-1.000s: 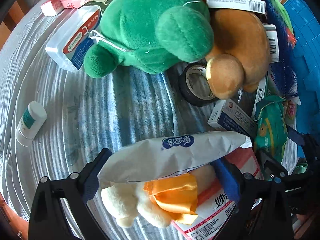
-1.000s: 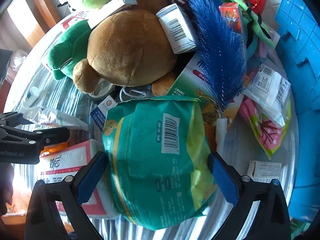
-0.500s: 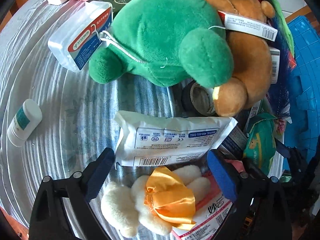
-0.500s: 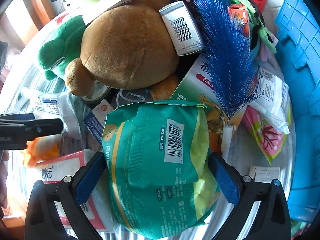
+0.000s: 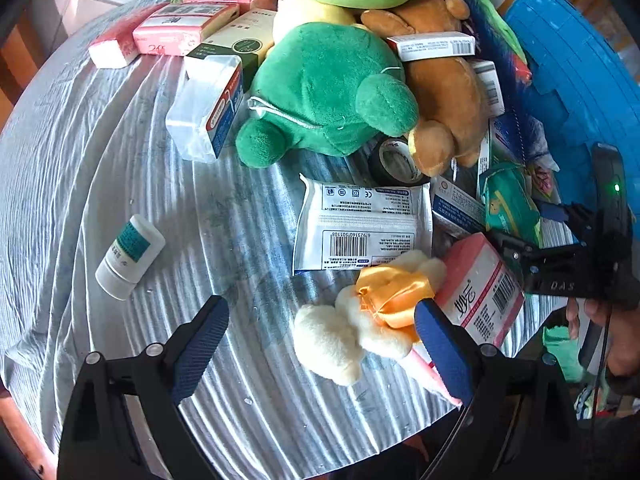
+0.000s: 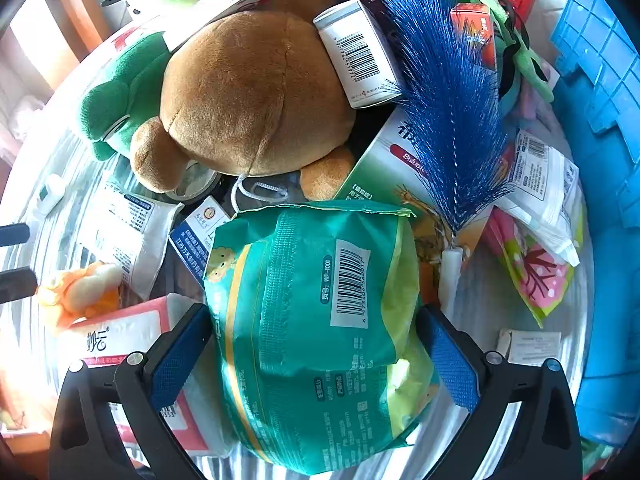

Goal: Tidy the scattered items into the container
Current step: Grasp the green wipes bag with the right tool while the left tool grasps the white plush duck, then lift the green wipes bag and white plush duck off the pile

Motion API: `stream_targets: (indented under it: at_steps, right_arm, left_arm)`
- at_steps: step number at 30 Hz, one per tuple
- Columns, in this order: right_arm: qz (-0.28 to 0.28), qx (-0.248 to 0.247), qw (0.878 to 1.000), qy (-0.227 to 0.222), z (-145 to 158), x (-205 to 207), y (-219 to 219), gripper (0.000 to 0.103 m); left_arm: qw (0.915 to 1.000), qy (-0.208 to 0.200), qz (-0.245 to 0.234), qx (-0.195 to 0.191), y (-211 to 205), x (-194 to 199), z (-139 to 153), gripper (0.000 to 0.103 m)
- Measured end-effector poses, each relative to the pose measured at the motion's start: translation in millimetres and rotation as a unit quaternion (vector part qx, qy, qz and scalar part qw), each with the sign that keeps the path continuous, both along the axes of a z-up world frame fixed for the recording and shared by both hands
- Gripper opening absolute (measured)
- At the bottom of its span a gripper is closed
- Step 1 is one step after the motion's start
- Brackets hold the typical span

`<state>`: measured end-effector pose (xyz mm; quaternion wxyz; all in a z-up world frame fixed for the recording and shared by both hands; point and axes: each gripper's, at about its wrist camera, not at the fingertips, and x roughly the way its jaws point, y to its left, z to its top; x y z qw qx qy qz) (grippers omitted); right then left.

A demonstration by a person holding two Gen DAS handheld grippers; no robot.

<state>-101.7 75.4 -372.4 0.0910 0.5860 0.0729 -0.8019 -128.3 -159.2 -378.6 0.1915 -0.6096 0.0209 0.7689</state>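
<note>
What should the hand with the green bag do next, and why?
Probably carry the green bag over to the blue container on the right. The right gripper already has the bag between its pads, and the left gripper is open with nothing in it.

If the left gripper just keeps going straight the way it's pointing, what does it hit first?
Most likely the striped cloth on the table. The left gripper is open and empty, with bare cloth ahead between its fingers. The cream plush lies close to the right finger and might get brushed; depth is hard to judge.
</note>
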Motion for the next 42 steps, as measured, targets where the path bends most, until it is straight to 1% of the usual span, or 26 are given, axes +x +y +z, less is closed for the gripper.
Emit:
stream_targets:
  at_steps: [3,4,6,7,9,13,16,18,20,22,23,25,26,27,28,29,31,34,38,40,42]
  right_arm:
    - [-0.001,0.0,1.0,0.0,0,1,1,0.103]
    - [-0.001,0.0,1.0,0.0,1,1,1,0.103]
    - [-0.001,0.001,1.0,-0.001,1,2,2,0.103]
    - [-0.001,0.002,1.0,-0.001,2,2,2,0.103]
    - [-0.001,0.003,1.0,-0.001,2,2,2,0.103]
    - [-0.001,0.004,1.0,-0.002,4,2,0,0.103]
    - [-0.002,0.004,1.0,-0.002,4,2,1,0.103]
    - [-0.001,0.006,1.0,-0.002,5,2,0,0.103]
    - [0.001,0.008,1.0,-0.002,6,2,-1,0.103]
    - [0.002,0.01,1.0,-0.001,8,2,-1,0.103]
    - [0.001,0.009,1.0,-0.001,8,2,0,0.103]
    - [0.002,0.009,1.0,-0.001,9,3,1,0.103]
    - [0.002,0.01,1.0,-0.001,10,3,1,0.103]
    - [0.001,0.011,1.0,0.0,10,4,2,0.103]
    - [0.0,0.011,1.0,0.001,10,4,2,0.103]
    - [-0.002,0.011,1.0,0.001,10,3,3,0.103]
    - [-0.004,0.01,1.0,0.0,10,2,4,0.103]
    - [-0.014,0.006,1.0,-0.005,10,-1,6,0.103]
    - [-0.004,0.011,1.0,-0.006,13,0,5,0.102]
    - [-0.001,0.009,1.0,-0.009,15,1,5,0.099]
    - [0.004,0.011,1.0,-0.007,19,3,5,0.092]
  left_arm:
    - [0.9989,0.018,-0.043,0.0,4,15,6,0.095]
    - [0.998,0.023,-0.059,-0.004,2,6,3,0.095]
    - [0.9944,0.034,-0.095,-0.028,23,1,-5,0.095]
    - [0.9921,0.035,-0.113,-0.044,31,-10,-12,0.095]
    - [0.988,0.035,-0.139,-0.057,36,-8,-16,0.095]
    - [0.9856,0.032,-0.157,-0.054,29,-5,-16,0.095]
    - [0.9833,0.029,-0.167,-0.066,28,-2,-25,0.095]
    - [0.9818,0.033,-0.175,-0.065,33,-1,-32,0.095]
    - [0.9798,0.032,-0.182,-0.075,41,-4,-40,0.094]
    - [0.9788,0.036,-0.182,-0.087,44,-6,-45,0.086]
    - [0.9795,0.035,-0.179,-0.085,43,-7,-47,0.084]
    - [0.9806,0.034,-0.174,-0.083,44,-9,-52,0.074]
    - [0.9815,0.033,-0.171,-0.08,44,-11,-54,0.071]
    - [0.9824,0.03,-0.167,-0.077,45,-13,-57,0.065]
    - [0.9829,0.027,-0.165,-0.076,46,-15,-59,0.056]
    - [0.9836,0.023,-0.163,-0.074,48,-17,-62,0.052]
    - [0.985,0.028,-0.156,-0.069,51,-19,-61,0.047]
    - [0.9873,0.02,-0.144,-0.063,50,-25,-61,0.042]
    - [0.9899,0.009,-0.131,-0.053,46,-28,-60,0.04]
    - [0.9907,0.006,-0.127,-0.049,44,-29,-59,0.039]
    - [0.9916,0.005,-0.121,-0.045,42,-29,-56,0.039]
